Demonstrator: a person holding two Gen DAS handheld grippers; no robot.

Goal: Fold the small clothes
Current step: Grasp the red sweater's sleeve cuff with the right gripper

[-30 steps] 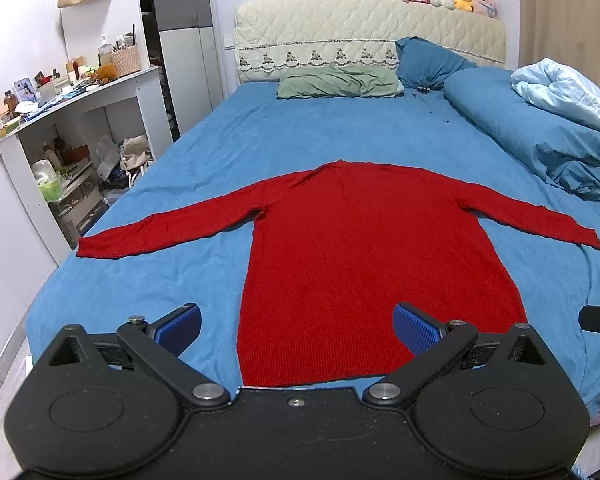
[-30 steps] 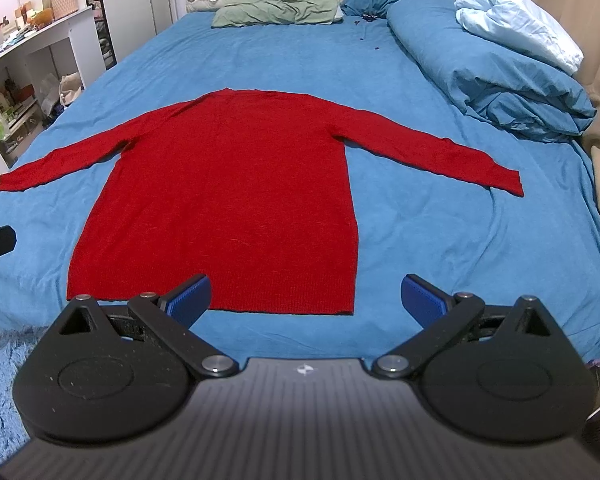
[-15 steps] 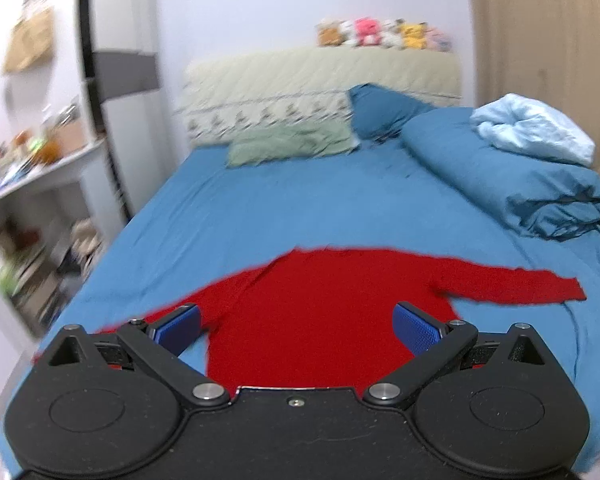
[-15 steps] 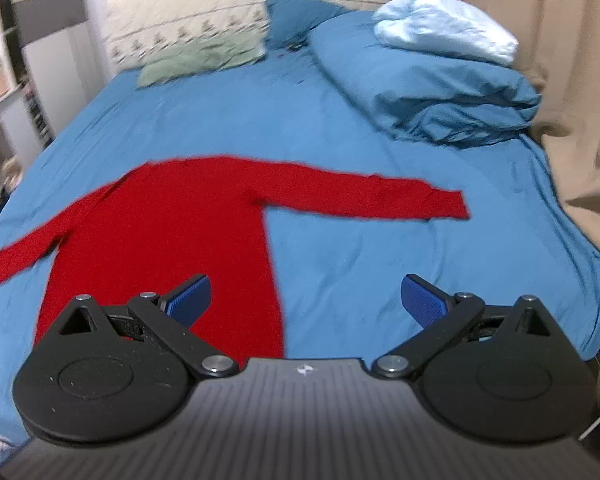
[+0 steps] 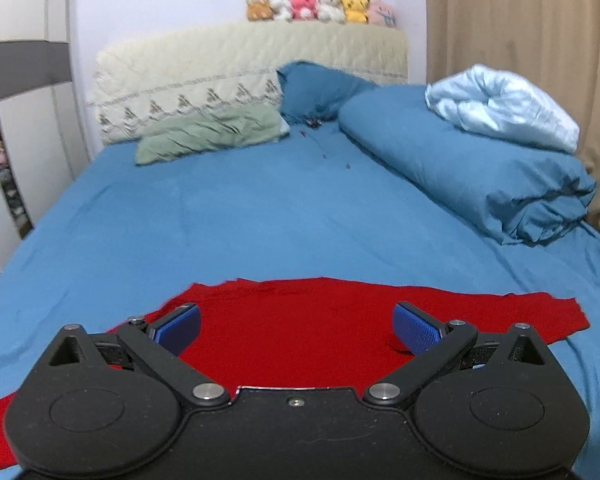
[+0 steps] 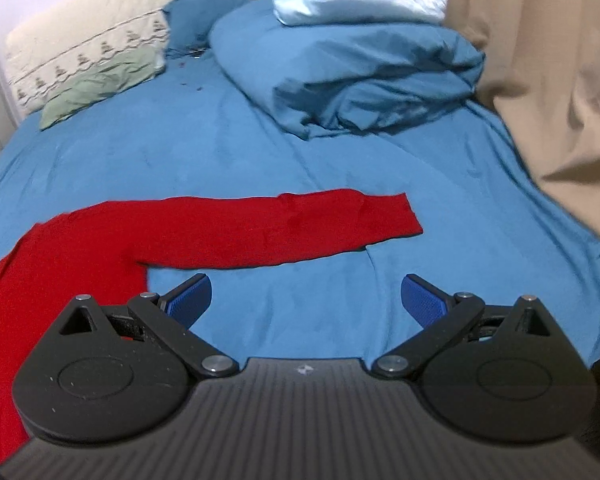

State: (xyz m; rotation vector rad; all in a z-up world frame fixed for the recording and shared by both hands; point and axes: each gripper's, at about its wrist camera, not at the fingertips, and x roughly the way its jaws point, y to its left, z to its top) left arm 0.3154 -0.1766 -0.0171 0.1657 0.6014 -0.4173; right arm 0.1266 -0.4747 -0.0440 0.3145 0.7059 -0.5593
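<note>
Sweater: red sweater (image 5: 300,320) lies flat on the blue bed (image 5: 260,216), one sleeve (image 6: 284,232) stretched out sideways
Left gripper: left gripper (image 5: 298,326) spread wide, holding nothing, above the sweater's body
Right gripper: right gripper (image 6: 306,298) spread wide, holding nothing, over bare sheet just short of the sleeve
Bedding: rolled blue duvet (image 6: 352,76) and green pillow (image 5: 212,136) well beyond the sweater

Left tool (image 5: 296,330): matte black body, round discs, silver screws, ribbed blue pads (image 5: 178,328).
Right tool (image 6: 306,298): same, ridged grey housing.
</note>
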